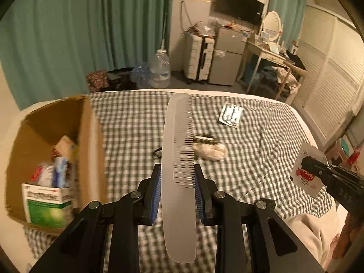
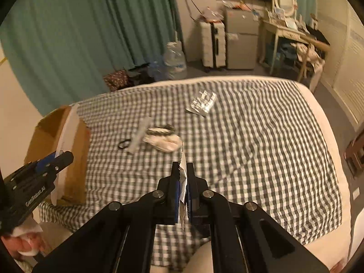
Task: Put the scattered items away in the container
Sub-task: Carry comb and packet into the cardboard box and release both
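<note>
My left gripper [image 1: 177, 170] is shut on a long translucent white comb [image 1: 179, 141], held above the checked bed just right of the open cardboard box [image 1: 91, 136]. The box holds several packets and a green-and-white carton [image 1: 47, 207]. My right gripper [image 2: 182, 170] is shut on a thin white sachet [image 2: 183, 175], seen edge-on; in the left wrist view the sachet [image 1: 307, 170] shows a red print. On the bed lie a foil blister pack [image 2: 202, 102], a white scrunchie with a dark claw clip [image 2: 163, 137], a black hair tie [image 2: 124, 144] and a grey strip [image 2: 140, 134].
The bed [image 2: 250, 147] has a grey-white checked cover and drops off at its far and right edges. Beyond it stand green curtains [image 1: 91, 34], water bottles [image 1: 160, 68], a white suitcase [image 1: 199, 56], a small fridge [image 1: 227, 56] and a dressing table [image 1: 270, 54].
</note>
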`<state>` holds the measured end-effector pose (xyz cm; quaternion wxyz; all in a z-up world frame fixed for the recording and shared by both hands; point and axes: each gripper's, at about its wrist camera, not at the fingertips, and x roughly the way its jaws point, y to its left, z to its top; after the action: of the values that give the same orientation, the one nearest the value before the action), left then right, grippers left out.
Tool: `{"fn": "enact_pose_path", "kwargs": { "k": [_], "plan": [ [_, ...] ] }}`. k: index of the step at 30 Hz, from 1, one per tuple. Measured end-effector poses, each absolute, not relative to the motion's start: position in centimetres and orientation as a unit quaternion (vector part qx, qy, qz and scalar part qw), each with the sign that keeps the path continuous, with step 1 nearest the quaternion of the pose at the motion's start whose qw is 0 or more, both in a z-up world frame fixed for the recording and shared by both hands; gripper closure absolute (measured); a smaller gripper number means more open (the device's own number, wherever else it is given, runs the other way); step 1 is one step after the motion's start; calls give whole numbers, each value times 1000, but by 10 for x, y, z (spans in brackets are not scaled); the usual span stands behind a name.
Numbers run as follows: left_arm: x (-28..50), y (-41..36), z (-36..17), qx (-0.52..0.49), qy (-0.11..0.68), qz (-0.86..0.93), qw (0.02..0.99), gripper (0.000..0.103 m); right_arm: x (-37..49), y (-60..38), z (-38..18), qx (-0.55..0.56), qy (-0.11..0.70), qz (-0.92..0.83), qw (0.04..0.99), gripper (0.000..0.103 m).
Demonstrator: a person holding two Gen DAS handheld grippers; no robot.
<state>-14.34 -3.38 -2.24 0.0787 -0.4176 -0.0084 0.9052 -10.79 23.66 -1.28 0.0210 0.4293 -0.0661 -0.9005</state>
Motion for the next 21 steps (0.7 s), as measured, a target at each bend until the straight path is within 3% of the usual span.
{"fn": "enact_pose_path", "kwargs": {
  "k": [5,12,21],
  "plan": [
    [-138,-76,14,-410,-22,909,65,77,-97,191,17,408,-35,-911,52,98],
    [-133,-141,75,-370,30,928,19,77,-98,120,59,382,1,-916,127,98],
    [-134,-218,49,-389,10,921,-27,76,-120,17,70,407,-3,-879,249,98]
  ]
}}
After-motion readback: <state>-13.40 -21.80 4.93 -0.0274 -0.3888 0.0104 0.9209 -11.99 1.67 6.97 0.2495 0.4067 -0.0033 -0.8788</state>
